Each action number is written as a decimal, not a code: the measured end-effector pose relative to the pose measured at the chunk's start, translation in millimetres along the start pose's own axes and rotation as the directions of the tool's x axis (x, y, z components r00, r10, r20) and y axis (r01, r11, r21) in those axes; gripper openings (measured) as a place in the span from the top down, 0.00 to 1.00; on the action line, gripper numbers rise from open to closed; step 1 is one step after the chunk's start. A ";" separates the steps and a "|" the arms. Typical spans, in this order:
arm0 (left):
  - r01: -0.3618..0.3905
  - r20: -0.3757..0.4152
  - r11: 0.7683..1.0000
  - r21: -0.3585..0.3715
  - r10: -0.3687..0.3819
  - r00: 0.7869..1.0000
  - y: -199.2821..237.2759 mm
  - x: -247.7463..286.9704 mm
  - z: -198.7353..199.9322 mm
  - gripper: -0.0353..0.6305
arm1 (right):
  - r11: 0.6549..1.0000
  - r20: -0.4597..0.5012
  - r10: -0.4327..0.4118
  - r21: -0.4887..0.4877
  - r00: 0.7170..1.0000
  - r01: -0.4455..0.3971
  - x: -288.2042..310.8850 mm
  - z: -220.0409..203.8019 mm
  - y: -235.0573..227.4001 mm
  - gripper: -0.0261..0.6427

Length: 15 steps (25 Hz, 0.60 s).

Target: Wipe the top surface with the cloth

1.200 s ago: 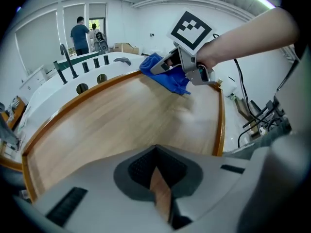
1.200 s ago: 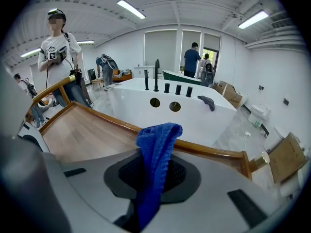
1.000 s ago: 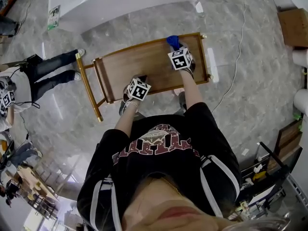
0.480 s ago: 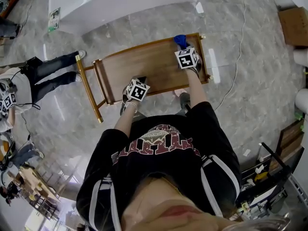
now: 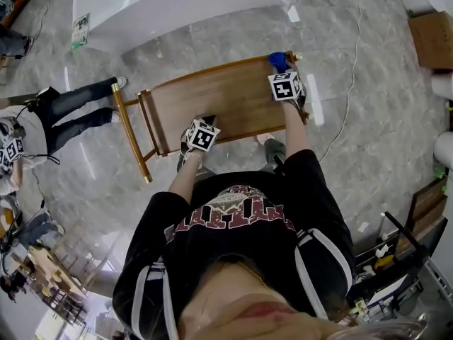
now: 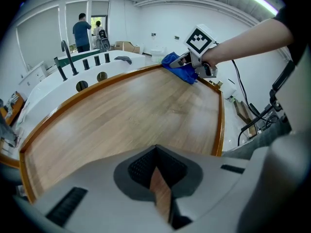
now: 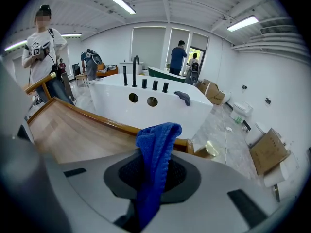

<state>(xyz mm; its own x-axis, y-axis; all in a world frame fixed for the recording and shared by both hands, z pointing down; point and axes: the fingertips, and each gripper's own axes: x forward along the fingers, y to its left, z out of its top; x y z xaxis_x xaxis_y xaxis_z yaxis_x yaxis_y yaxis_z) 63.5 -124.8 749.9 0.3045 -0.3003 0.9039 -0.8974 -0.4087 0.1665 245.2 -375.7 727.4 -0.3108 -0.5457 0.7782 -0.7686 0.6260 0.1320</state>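
Note:
The wooden cart top (image 5: pixel 226 101) with a raised orange-brown rim fills the middle of the head view. My right gripper (image 5: pixel 281 69) is at its far right corner, shut on a blue cloth (image 5: pixel 277 60) that rests on the wood by the rim. In the right gripper view the cloth (image 7: pixel 156 149) stands up out of the shut jaws (image 7: pixel 148 188). The left gripper view shows the same cloth (image 6: pixel 179 67) across the top. My left gripper (image 5: pixel 203 122) sits at the near edge, its jaws (image 6: pixel 159 191) shut on a thin strip of the near rim.
A white bathtub (image 5: pixel 177 6) with black taps stands just beyond the cart. A person (image 5: pixel 67 108) stands off the cart's left end, past its gold handle (image 5: pixel 129 129). A cable (image 5: pixel 348 91) and a cardboard box (image 5: pixel 432 37) lie on the floor to the right.
My right gripper has slid the blue cloth rightward along the far edge into the far right corner. The left gripper has stayed at the near edge.

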 end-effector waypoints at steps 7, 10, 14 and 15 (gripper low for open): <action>0.002 0.000 1.000 -0.002 -0.002 1.000 -5.0 -1.3 -2.3 0.88 | 0.999 -0.011 -0.044 0.018 0.999 0.044 -6.6 -9.1 -17.4 0.88; 0.009 0.004 1.000 -0.001 -0.009 1.000 -2.3 -2.5 -2.8 0.88 | 0.998 0.001 -0.011 0.067 1.000 0.011 -7.0 -7.3 -14.3 0.88; 0.012 0.014 1.000 0.009 -0.012 1.000 -0.5 -1.7 -2.3 0.88 | 0.990 0.089 0.022 0.139 0.996 -0.034 -29.7 -0.1 -21.7 0.88; 0.013 0.014 1.000 0.011 -0.013 1.000 -0.2 -1.4 -2.8 0.88 | 0.990 0.105 0.022 0.137 0.994 -0.036 -38.8 0.1 -24.2 0.88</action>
<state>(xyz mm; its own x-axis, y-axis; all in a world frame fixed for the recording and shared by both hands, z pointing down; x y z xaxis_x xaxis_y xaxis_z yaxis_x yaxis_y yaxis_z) 62.4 -121.9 749.7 0.3205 -0.3074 0.8960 -0.8898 -0.4221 0.1735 275.8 -369.8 693.9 -0.3842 -0.5875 0.7121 -0.8263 0.5630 0.0187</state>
